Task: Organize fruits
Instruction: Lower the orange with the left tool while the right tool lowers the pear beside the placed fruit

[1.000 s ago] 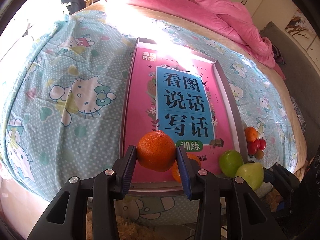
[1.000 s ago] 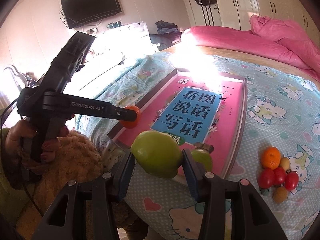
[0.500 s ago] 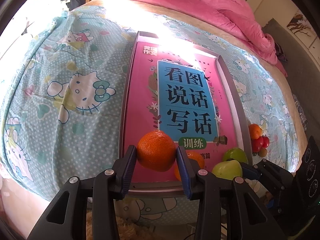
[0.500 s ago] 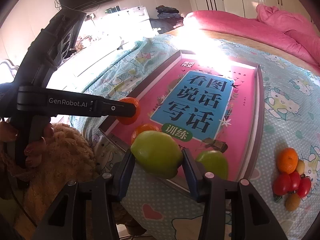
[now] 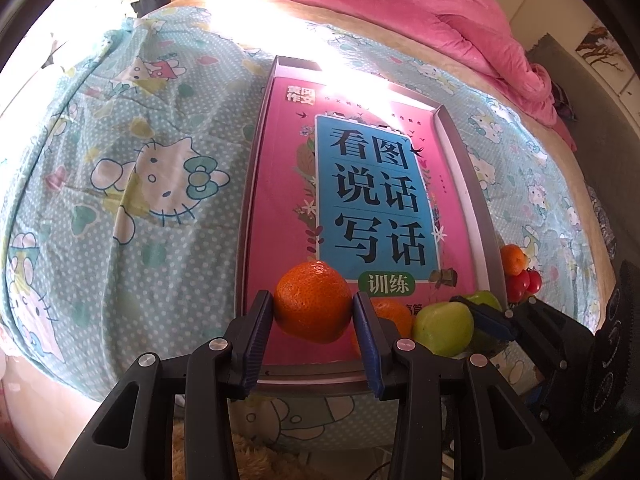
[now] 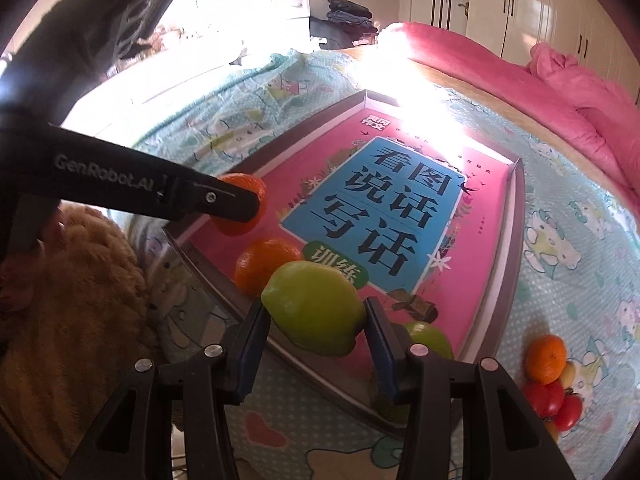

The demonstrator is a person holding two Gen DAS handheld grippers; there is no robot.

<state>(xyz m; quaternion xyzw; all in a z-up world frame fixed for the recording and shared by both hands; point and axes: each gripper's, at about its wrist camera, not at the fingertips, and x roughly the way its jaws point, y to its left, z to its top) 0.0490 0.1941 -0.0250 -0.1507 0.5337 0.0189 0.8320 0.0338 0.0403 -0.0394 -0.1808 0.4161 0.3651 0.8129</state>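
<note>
Both grippers clamp fruit: left gripper (image 5: pixel 313 309) an orange (image 5: pixel 312 300), right gripper (image 6: pixel 318 314) a green fruit (image 6: pixel 314 306).

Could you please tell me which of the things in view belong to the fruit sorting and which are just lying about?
Part of the job:
- orange in the left claw
- green fruit in the right claw
- tray, with an orange and green fruit inside
- fruit pile on the bedsheet

Lying about:
- pink quilt
- folded clothes

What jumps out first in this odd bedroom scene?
Two black clamps each pinch a fruit between blue jaws: the left gripper holds an orange, the right gripper a green apple. Both hang over the near end of a shallow tray with a pink book cover inside, lying on a cartoon-cat bedsheet.
</note>
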